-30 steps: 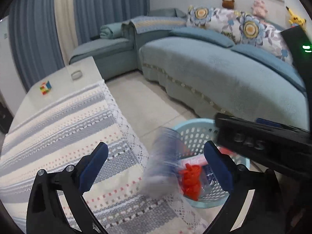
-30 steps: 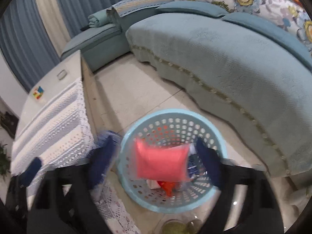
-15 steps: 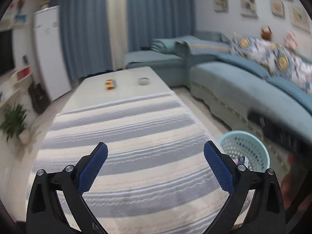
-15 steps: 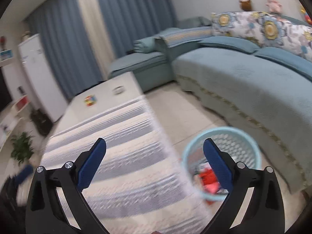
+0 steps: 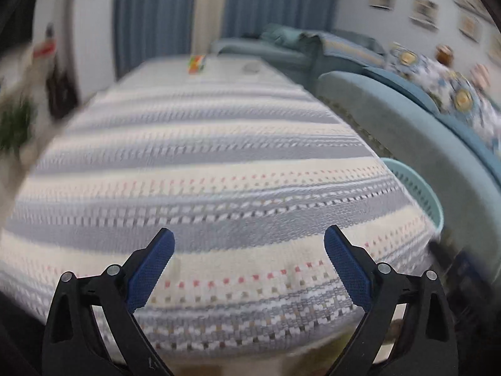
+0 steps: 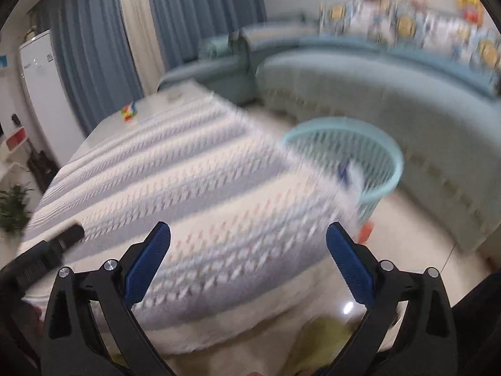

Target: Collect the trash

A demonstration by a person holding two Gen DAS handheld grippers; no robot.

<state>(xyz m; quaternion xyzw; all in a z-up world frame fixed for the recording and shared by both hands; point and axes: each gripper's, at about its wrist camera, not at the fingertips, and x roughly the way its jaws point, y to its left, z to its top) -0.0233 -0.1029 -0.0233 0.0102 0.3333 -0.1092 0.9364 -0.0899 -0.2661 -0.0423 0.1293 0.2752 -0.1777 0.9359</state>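
Both grippers, left gripper (image 5: 249, 261) and right gripper (image 6: 248, 258), hover over the striped counter (image 5: 200, 169), jaws spread, basket (image 6: 380, 153) alongside.

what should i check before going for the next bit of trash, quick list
1. Left tool open and holding nothing: ok.
2. Right tool open and holding nothing: ok.
3. Basket within sight, on the floor between the table and the sofa: ok.
4. Trash left on the striped cloth: none seen on it, but both views are blurred, so cannot tell.
5. Puzzle cube and the small round thing at the far end of the table: present, but whether they count as trash, cannot tell.
6. Orange scrap low beside the basket, inside it or on the floor: cannot tell.
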